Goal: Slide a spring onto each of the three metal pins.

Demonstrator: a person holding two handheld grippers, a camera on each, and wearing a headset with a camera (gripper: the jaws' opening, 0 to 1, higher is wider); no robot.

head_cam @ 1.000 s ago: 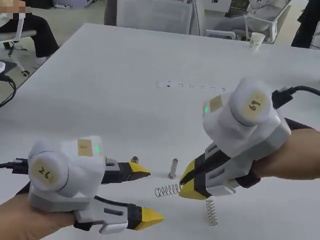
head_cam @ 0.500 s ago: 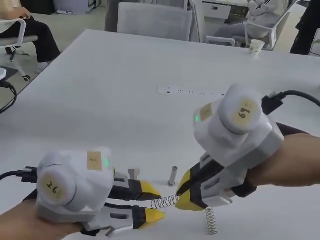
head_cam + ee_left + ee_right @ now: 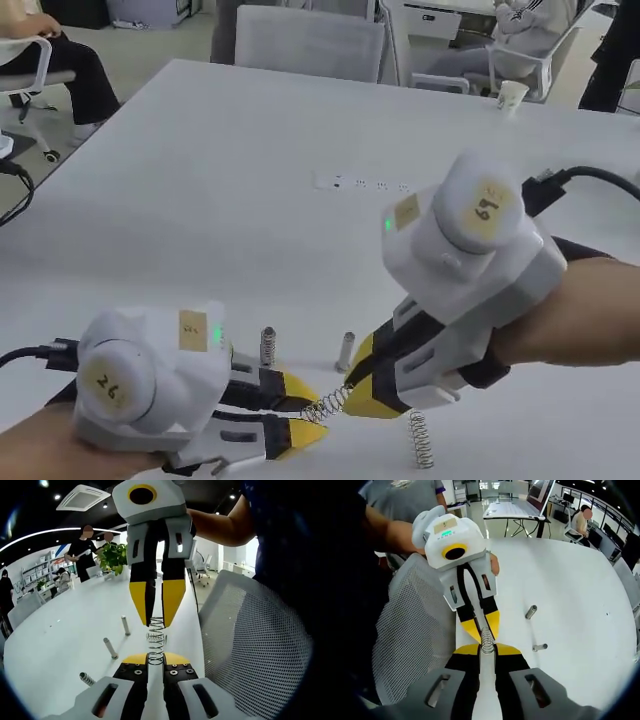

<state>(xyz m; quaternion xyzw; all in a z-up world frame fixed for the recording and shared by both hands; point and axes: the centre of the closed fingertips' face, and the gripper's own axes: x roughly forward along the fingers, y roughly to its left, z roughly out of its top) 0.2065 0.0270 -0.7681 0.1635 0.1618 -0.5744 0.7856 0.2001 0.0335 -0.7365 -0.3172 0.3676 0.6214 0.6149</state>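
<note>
A small steel spring [image 3: 326,402] hangs in the air between my two grippers. My left gripper [image 3: 312,415] is shut on one end and my right gripper [image 3: 350,398] is shut on the other. In the left gripper view the spring [image 3: 156,642] runs from my own jaws up to the right gripper [image 3: 156,622]. Behind them, one pin [image 3: 267,345] wears a spring and a bare pin [image 3: 346,352] stands upright. The left gripper view holds two bare pins [image 3: 126,625], [image 3: 110,647] and the sprung pin [image 3: 86,679]. A loose spring [image 3: 420,440] lies by the right gripper.
The white table [image 3: 250,180] has a row of sockets [image 3: 365,184] at its middle. A paper cup [image 3: 510,97] stands at the far edge, with office chairs [image 3: 310,40] behind it. A mesh chair back [image 3: 250,640] is close beside the grippers.
The left gripper has moved in toward the right one and shut its jaws on the free end of the spring that the right gripper was holding.
</note>
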